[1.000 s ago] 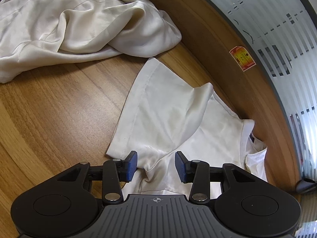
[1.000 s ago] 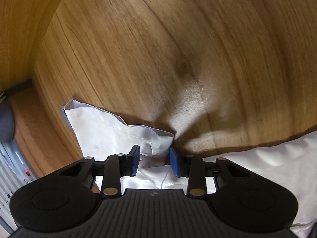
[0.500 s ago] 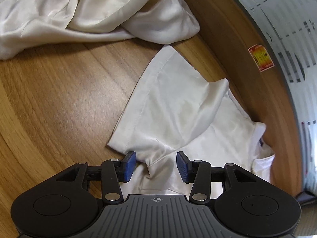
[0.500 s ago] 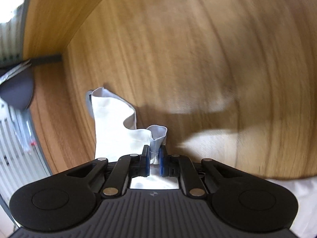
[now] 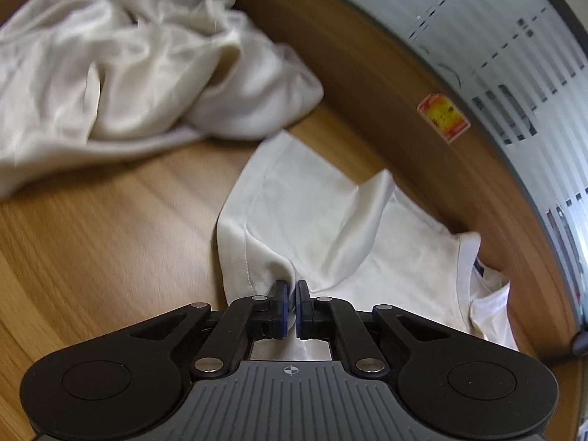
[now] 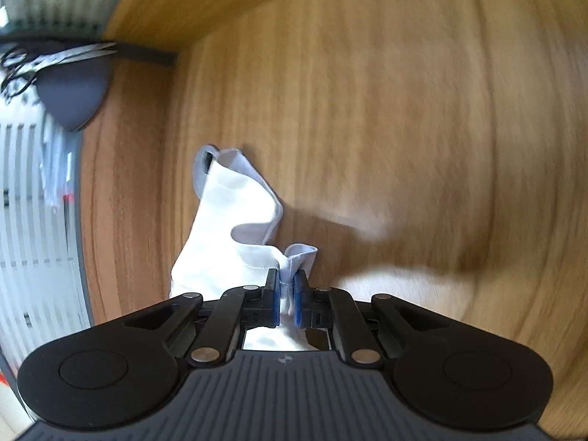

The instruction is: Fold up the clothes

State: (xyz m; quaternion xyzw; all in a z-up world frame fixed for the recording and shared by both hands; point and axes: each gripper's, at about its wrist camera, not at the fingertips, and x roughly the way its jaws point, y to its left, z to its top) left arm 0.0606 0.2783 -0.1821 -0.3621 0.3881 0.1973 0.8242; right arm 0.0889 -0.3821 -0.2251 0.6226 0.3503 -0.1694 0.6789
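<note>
A white T-shirt [image 5: 330, 220] lies rumpled on the wooden table [image 5: 92, 239], its collar [image 5: 466, 275] toward the right. My left gripper [image 5: 292, 288] sits at the shirt's near sleeve edge; its jaws are closing, and the blue pads pinch a raised fold of the cloth. In the right wrist view, my right gripper [image 6: 286, 279] is shut on a bunched hem of the same white T-shirt [image 6: 228, 228], which is lifted a little off the wood and hangs in a twisted flap.
A crumpled pile of cream cloth [image 5: 128, 73] lies at the back left. A frosted striped glass wall [image 5: 514, 55] with a red-yellow sticker [image 5: 443, 117] runs along the table's far edge. A grey rounded object [image 6: 73, 92] sits at the table corner.
The left jaws went from wide open to pinched on a fold of the sleeve. The right jaws shut on the hem, then rolled and lifted it, drawing the flap upright.
</note>
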